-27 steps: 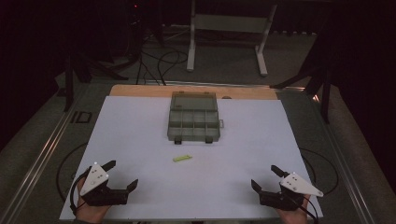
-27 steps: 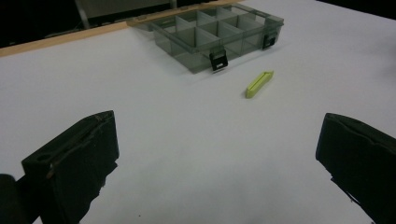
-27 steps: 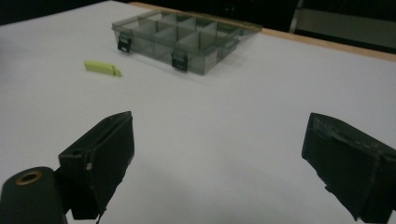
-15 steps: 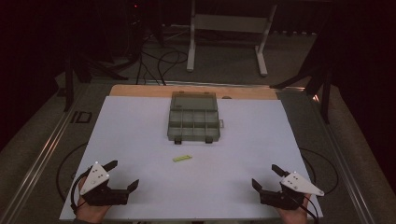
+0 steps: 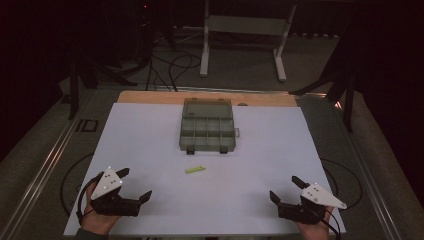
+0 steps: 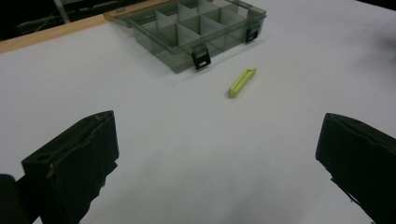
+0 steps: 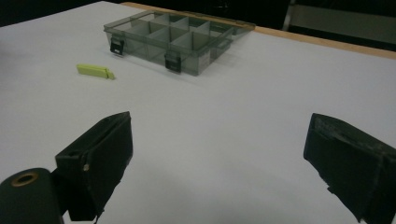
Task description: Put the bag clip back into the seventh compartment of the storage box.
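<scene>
The left gripper [image 5: 136, 184] sits near left, jaws wide apart. The right gripper [image 5: 286, 188] sits near right, likewise spread.

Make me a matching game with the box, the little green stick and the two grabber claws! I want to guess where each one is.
Things:
1. organizer box
2. green stick
3. left gripper
4. right gripper

Places:
A. near corner of the white sheet, at the high view's left
B. far middle of the sheet, lid open
C. near corner of the sheet, at the high view's right
D. lying flat just in front of the box's latches

Pairs: 1-B, 2-D, 3-A, 4-C
</scene>
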Demonstrator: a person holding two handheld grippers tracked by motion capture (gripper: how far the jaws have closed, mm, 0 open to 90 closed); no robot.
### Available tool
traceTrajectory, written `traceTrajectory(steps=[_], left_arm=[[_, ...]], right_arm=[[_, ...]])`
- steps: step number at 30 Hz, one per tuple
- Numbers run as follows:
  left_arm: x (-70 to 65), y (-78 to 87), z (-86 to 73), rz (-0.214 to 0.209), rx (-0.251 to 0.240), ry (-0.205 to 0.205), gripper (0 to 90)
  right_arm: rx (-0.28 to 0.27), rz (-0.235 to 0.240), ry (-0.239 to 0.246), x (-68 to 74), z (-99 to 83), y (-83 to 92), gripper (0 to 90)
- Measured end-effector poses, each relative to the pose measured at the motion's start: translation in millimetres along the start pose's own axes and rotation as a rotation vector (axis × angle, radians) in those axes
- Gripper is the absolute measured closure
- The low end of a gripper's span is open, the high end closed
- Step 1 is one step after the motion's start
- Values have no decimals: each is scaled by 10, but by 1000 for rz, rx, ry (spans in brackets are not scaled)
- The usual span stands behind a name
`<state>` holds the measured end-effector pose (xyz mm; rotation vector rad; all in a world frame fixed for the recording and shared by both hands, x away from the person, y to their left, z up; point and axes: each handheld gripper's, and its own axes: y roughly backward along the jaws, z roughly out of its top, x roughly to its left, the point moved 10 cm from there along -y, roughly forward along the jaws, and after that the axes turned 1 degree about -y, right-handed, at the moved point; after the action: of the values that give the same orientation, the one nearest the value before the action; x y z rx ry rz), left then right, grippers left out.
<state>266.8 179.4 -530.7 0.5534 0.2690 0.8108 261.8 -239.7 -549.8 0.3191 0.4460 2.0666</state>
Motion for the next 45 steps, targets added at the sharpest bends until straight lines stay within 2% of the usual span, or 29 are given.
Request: traceTrajectory(steps=[5, 16, 20, 22, 25, 33, 45], left_arm=[[9, -23, 76, 9, 25, -21, 2], [11, -161, 309, -10, 53, -44, 2], [16, -230, 370, -40, 72, -32, 2], [19, -265, 390, -48, 86, -42, 2], [35, -313, 414, -49, 107, -60, 2], [81, -417, 468, -53, 126, -62, 2], [104, -570, 657, -46, 158, -108, 2]], right_arm=[[-1, 1, 1, 13, 7, -6, 79], [-11, 3, -3, 13, 27, 4, 80], [-12, 5, -2, 17, 28, 6, 80], [-13, 5, -4, 15, 30, 10, 80], [-14, 4, -6, 11, 30, 11, 80], [-14, 9, -9, 25, 33, 8, 79], [-35, 15, -14, 15, 50, 17, 79]])
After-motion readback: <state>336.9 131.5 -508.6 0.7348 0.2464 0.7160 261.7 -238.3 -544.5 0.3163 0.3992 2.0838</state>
